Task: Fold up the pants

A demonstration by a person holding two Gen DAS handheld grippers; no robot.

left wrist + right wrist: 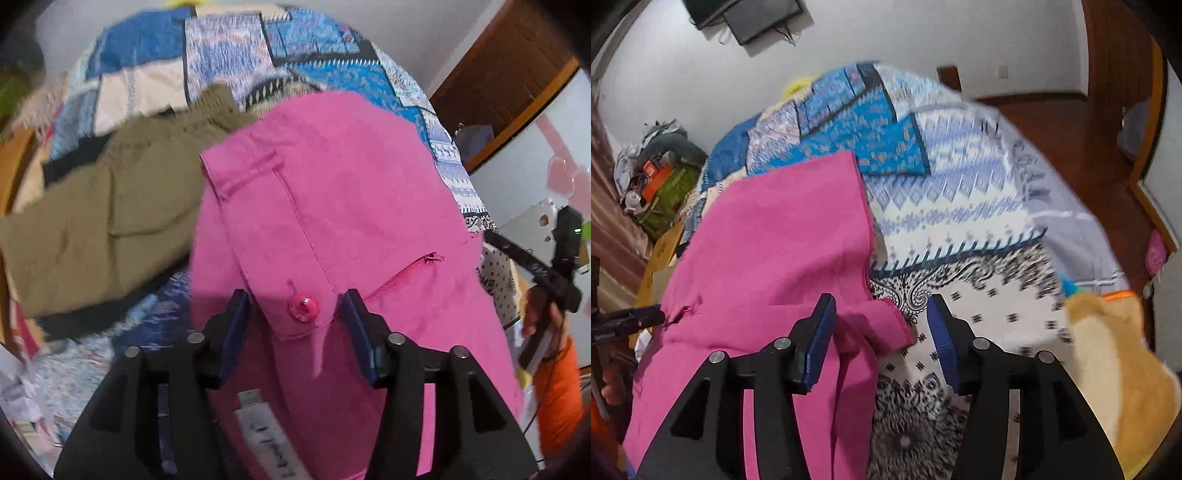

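Pink pants point(332, 184) lie on the patterned bedspread, waistband nearest me, with a pink button point(303, 307), a zip pocket point(402, 273) and a white label point(266, 435) showing. My left gripper point(295, 314) hovers over the waistband, jaws apart on either side of the button, pads not pressing the cloth. In the right wrist view the pink pants point(775, 240) fill the left side. My right gripper point(881, 317) stands open over their right hem corner, which lies loose between the pads. A hand in an orange sleeve point(557, 387) holds that gripper.
Olive-green pants point(92, 221) lie crumpled to the left of the pink ones. The patchwork bedspread point(960, 203) stretches right and far. A tan plush toy point(1115, 369) sits at the near right. Clutter point(653, 177) is piled beside the bed at left; a wooden door point(517, 74) is at right.
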